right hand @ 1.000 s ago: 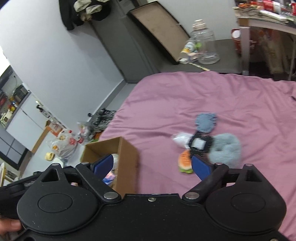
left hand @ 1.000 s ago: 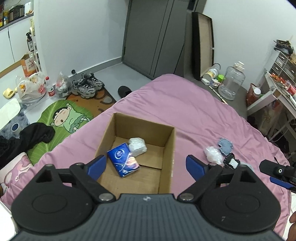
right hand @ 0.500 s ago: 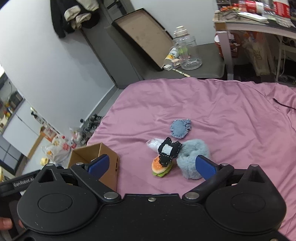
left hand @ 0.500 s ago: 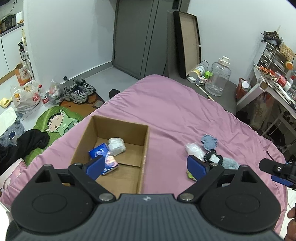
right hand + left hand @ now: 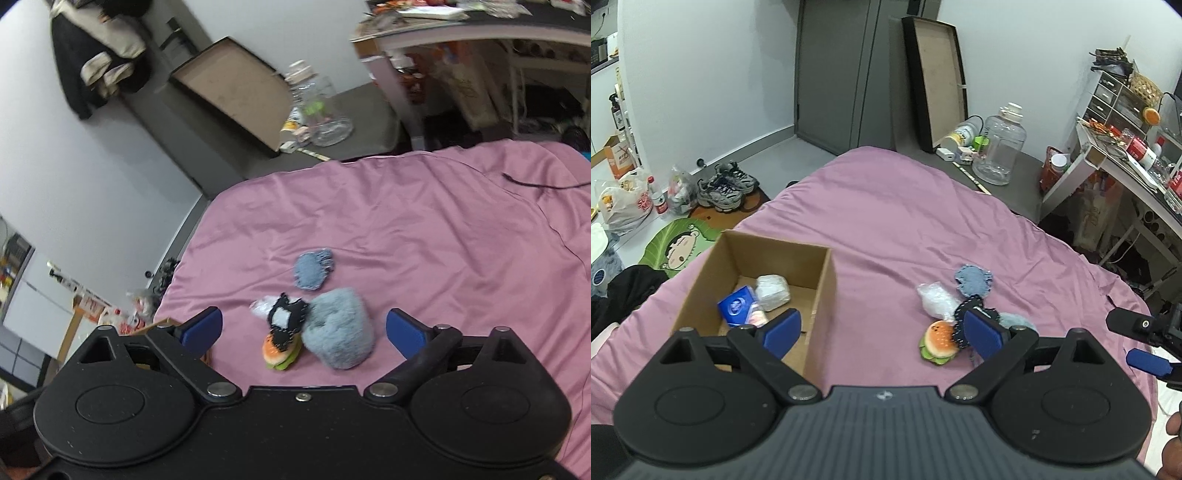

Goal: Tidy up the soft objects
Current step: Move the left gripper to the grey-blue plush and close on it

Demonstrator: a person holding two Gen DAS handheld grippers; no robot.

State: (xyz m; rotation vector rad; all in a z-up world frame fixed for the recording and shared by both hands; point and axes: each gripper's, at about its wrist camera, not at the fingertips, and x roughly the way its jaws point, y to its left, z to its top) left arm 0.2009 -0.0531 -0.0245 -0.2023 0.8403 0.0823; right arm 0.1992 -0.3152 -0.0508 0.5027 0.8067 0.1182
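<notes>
A cardboard box [image 5: 823, 291] sits on the pink bed and holds a blue tissue pack [image 5: 737, 305] and a white bundle [image 5: 772, 291]. To its right lies a small pile: a burger plush [image 5: 938, 342] [image 5: 281, 353], a black-and-white plush [image 5: 286, 320], a clear bag [image 5: 936, 303], a denim patch [image 5: 973, 281] [image 5: 314, 272] and a fluffy grey-blue piece [image 5: 338, 334]. My left gripper [image 5: 881, 331] is open and empty, above the bed between box and pile. My right gripper [image 5: 304, 328] is open and empty, hovering over the pile.
The pink bedspread [image 5: 886, 210] covers the bed. Beyond its far edge stand a large clear jug [image 5: 999, 146] and a leaning tray. A cluttered desk [image 5: 1123, 155] is on the right. Shoes and bags [image 5: 727, 186] lie on the floor at left.
My left gripper has swung right, from over the box toward the pile. My right gripper has moved right and closer, and now has the pile centred between its fingers.
</notes>
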